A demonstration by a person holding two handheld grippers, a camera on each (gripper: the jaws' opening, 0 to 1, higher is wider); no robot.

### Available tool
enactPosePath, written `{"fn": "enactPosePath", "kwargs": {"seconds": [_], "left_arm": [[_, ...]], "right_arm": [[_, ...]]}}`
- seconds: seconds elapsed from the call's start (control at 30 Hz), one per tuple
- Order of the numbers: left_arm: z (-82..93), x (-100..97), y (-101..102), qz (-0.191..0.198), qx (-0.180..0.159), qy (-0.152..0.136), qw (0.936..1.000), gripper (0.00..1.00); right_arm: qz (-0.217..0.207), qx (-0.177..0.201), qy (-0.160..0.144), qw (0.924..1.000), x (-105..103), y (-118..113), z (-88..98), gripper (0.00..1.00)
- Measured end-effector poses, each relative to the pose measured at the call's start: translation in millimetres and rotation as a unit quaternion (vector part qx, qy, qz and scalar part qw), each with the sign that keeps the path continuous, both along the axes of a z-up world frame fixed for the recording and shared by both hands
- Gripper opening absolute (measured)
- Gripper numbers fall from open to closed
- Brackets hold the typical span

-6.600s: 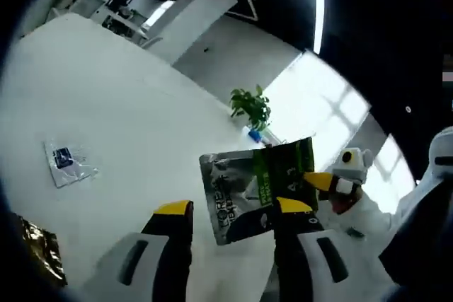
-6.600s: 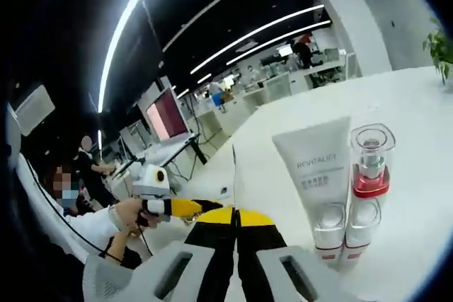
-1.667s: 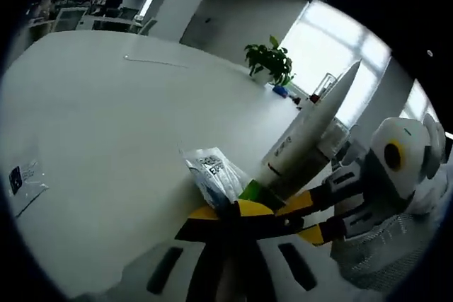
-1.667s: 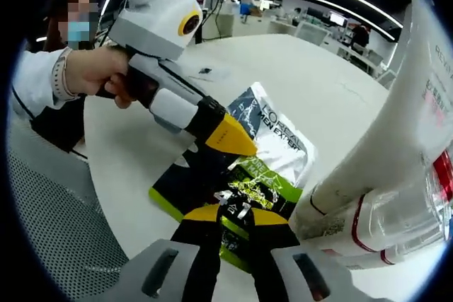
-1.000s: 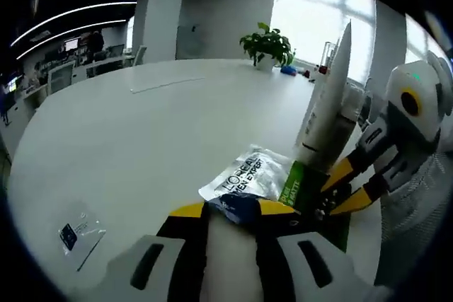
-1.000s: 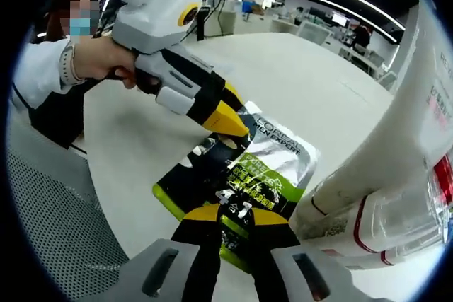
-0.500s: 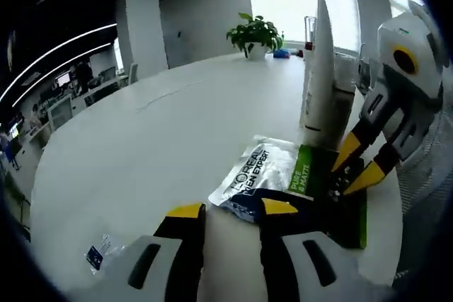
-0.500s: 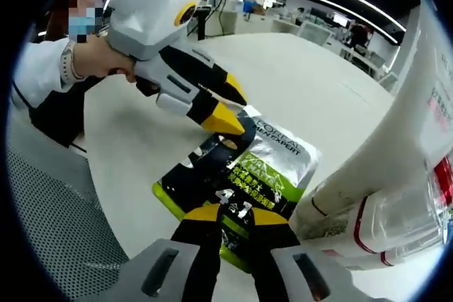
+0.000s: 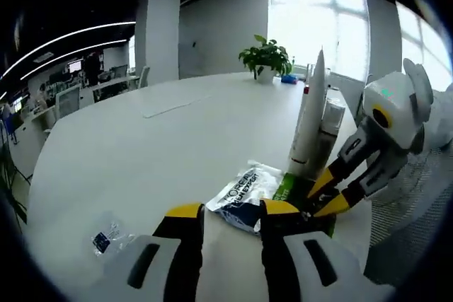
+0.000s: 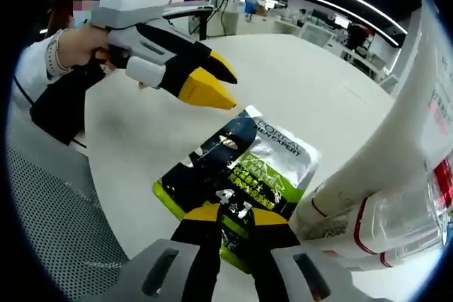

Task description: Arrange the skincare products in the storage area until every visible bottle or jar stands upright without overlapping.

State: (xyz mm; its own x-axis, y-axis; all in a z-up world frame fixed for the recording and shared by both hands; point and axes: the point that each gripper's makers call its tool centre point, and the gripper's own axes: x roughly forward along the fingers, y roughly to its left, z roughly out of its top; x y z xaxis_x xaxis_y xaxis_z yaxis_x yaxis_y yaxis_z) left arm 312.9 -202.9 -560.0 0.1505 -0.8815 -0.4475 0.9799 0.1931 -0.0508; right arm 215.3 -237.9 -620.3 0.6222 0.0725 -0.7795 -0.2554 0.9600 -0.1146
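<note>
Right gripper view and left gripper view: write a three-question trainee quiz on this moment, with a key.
1. True or false: the sachet lies flat on the table.
2. Which gripper pinches the sachet's edge? A) left gripper B) right gripper
3. Fill in: in the left gripper view, the white tube stands ____ beside the sachet.

Key: 1 true; 2 B; 3 upright.
</note>
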Motion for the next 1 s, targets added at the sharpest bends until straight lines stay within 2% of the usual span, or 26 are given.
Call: {"fn": "enactPosePath", "kwargs": {"seconds": [0.1, 0.2, 0.27, 0.53, 0.63, 0.77, 0.9, 1.0], "left_arm": [[2.4, -6.8, 3.7, 0.000, -0.002, 0.012, 0.9999, 0.37], [4.3, -16.1, 7.7, -0.009, 0.002, 0.009, 0.9999, 0.41], [4.7, -18.8, 11.9, -0.010, 0.006, 0.007, 0.9999, 0.43], [21.7, -25.9, 28.2, 0.004, -0.002, 0.012, 0.9999, 0.54], [27.7, -24.8, 34.5, 0.014, -0.009, 0.013, 0.9998, 0.59], [31.3, -29.7, 40.4, 0.017, -0.008, 0.018, 0.9997, 0.61], [34.9, -37.4, 45.6, 0.014, -0.002, 0.017, 0.9998, 0.69], [37.2, -39.7, 48.9, 0.014, 0.001, 0.016, 0.9998, 0.73]], "right_arm": [[0.001, -0.001, -0.001, 1.0000, 0.3, -0.1, 0.1, 0.08], [0.003, -0.002, -0.001, 1.0000, 0.4, 0.0, 0.3, 0.09], [0.012, -0.017, -0.001, 0.9998, 0.4, -1.7, 2.1, 0.12], [0.018, -0.003, -0.037, 0.9992, 7.0, 4.9, 22.9, 0.15], [0.020, 0.003, -0.050, 0.9985, 7.3, 7.2, 30.0, 0.22], [0.017, 0.026, -0.082, 0.9961, 8.9, 14.1, 49.3, 0.25], [0.024, 0.010, -0.110, 0.9936, 7.8, 15.6, 68.7, 0.31], [0.018, 0.019, -0.133, 0.9908, 3.5, 18.3, 86.4, 0.34]]}}
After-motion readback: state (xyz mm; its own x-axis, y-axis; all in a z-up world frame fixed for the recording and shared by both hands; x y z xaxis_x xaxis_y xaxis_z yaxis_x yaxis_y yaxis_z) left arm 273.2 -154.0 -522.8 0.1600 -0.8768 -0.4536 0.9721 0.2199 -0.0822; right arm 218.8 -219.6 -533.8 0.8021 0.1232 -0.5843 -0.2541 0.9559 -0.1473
